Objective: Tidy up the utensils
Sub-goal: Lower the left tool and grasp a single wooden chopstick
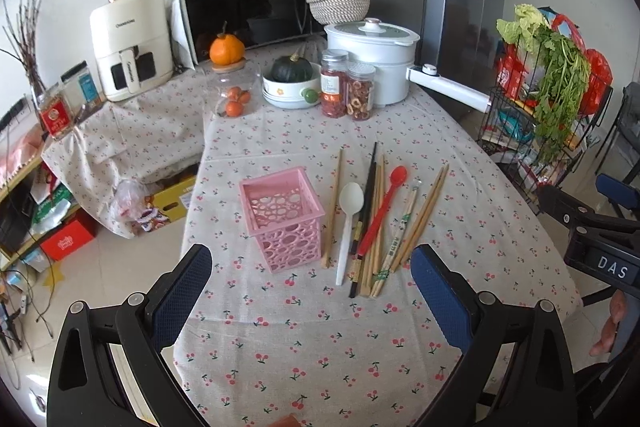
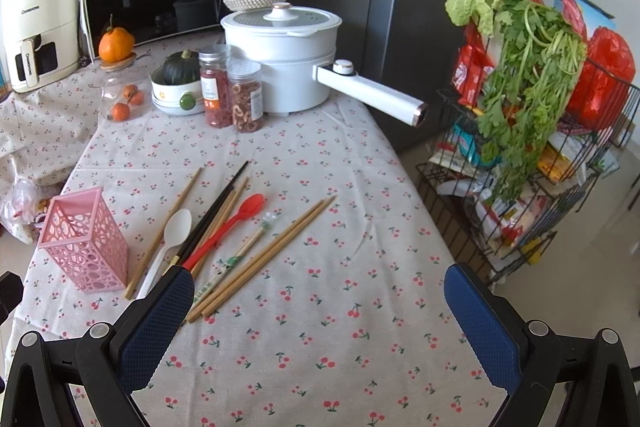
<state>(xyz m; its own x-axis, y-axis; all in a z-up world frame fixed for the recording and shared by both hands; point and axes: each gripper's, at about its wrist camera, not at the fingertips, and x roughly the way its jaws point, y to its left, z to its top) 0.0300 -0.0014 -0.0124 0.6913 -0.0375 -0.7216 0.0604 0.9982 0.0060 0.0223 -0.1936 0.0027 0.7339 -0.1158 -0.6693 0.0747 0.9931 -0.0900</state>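
Observation:
A pink perforated utensil holder stands upright and empty on the cherry-print tablecloth. To its right lie a white spoon, a red spoon, black chopsticks and several wooden chopsticks, fanned out flat. My left gripper is open and empty, hovering in front of the holder and utensils. My right gripper is open and empty, just to the right of the pile's near ends; its body shows at the right edge of the left wrist view.
At the table's back stand a white electric pot with a long handle, two spice jars, a bowl with a dark squash, a glass jar with oranges, a microwave and an air fryer. A wire rack with greens stands beyond the table's right edge.

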